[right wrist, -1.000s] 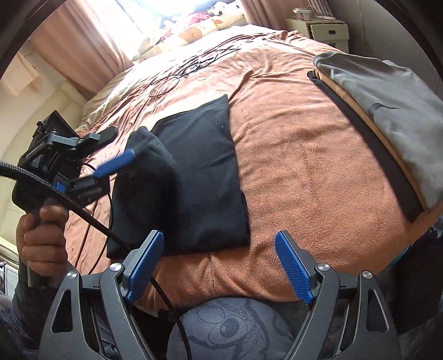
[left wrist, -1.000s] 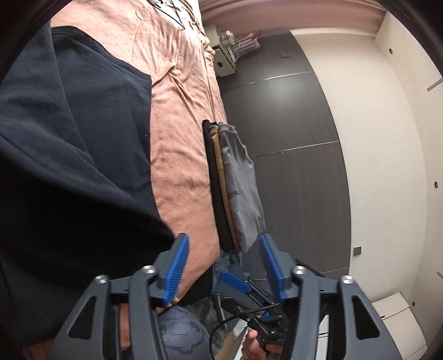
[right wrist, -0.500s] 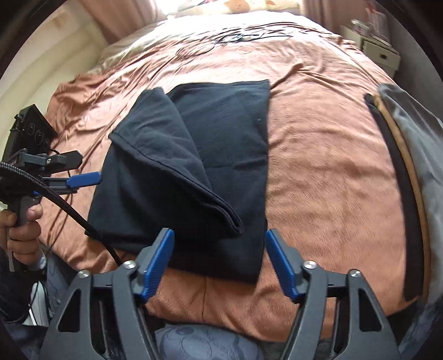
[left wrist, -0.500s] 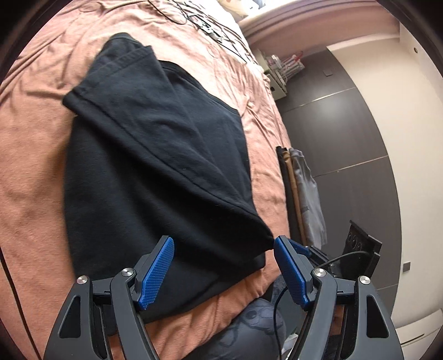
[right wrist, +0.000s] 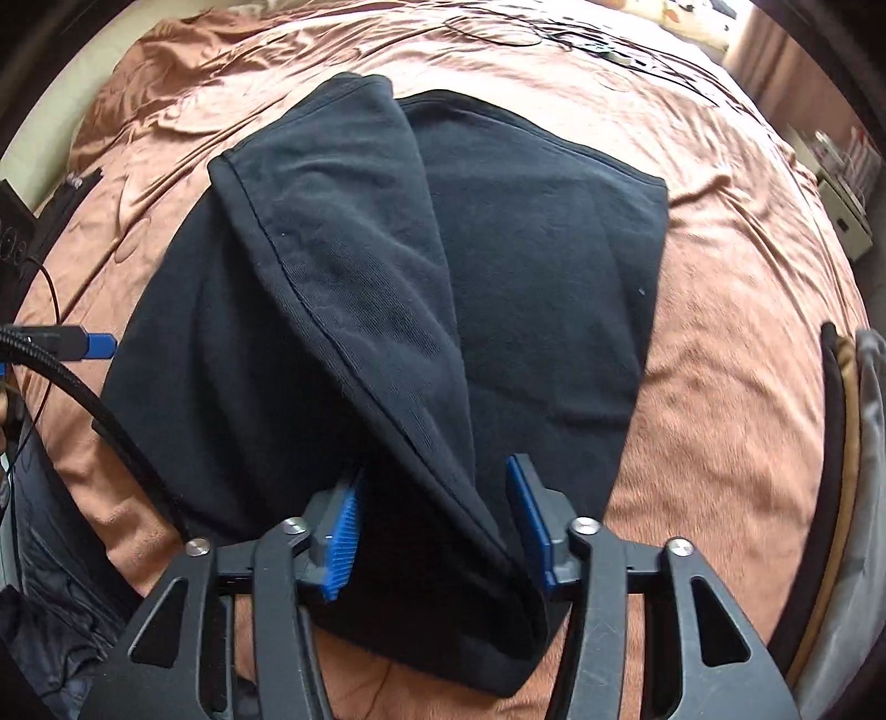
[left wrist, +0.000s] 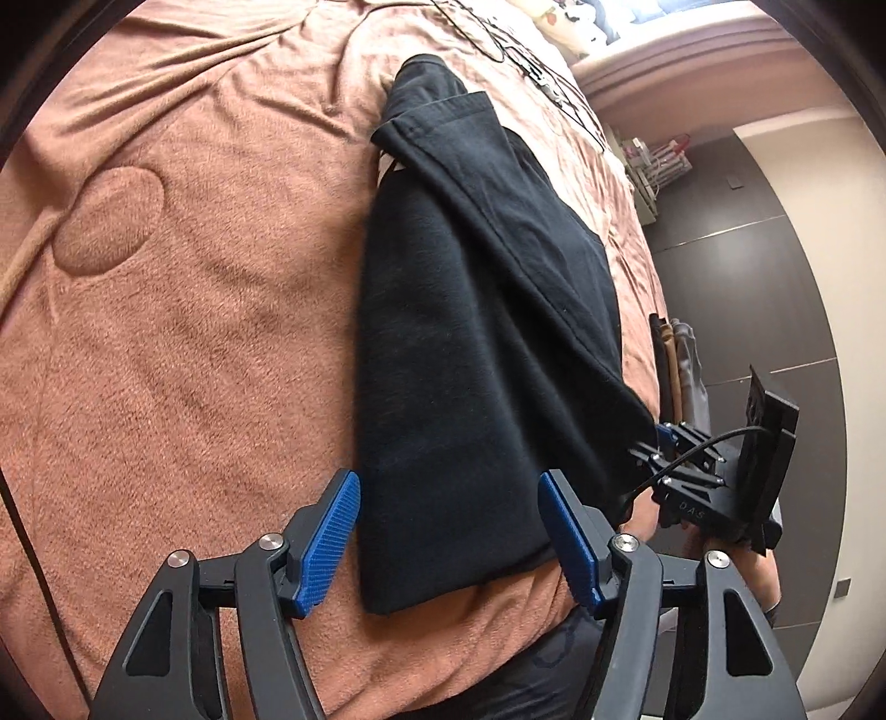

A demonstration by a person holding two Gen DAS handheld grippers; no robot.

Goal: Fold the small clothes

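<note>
Left hand-held gripper [left wrist: 448,540], black frame with ribbed blue pads: found spread wide, nothing clamped, poised over the near hem of the garment; left pad over the blanket just beside the cloth edge, right pad over the cloth.

Right hand-held gripper [right wrist: 434,526], same make: likewise parted, blue pads set either side of the raised near corner of the folded flap; whether actually touching the cloth, could not tell. Seen also in the left wrist view [left wrist: 673,443] at the garment's right near corner, with a hand [left wrist: 747,570] below it.

Black cotton garment with stitched hem [right wrist: 526,266]: laid on the bed, partly folded, one panel turned diagonally over the flat lower layer, hemmed edge running from far left down to the near corner. Small white patch visible under the far fold in the left wrist view [left wrist: 387,166].

Terracotta plush bed blanket [left wrist: 194,310]: wrinkled, spread beneath the garment, round embossed patch at left.

Stack of folded clothes, black, tan and grey [right wrist: 853,421]: placed at the bed's right edge, well apart from the garment.

Thin black cables [right wrist: 515,33]: strewn across the far part of the bed.
</note>
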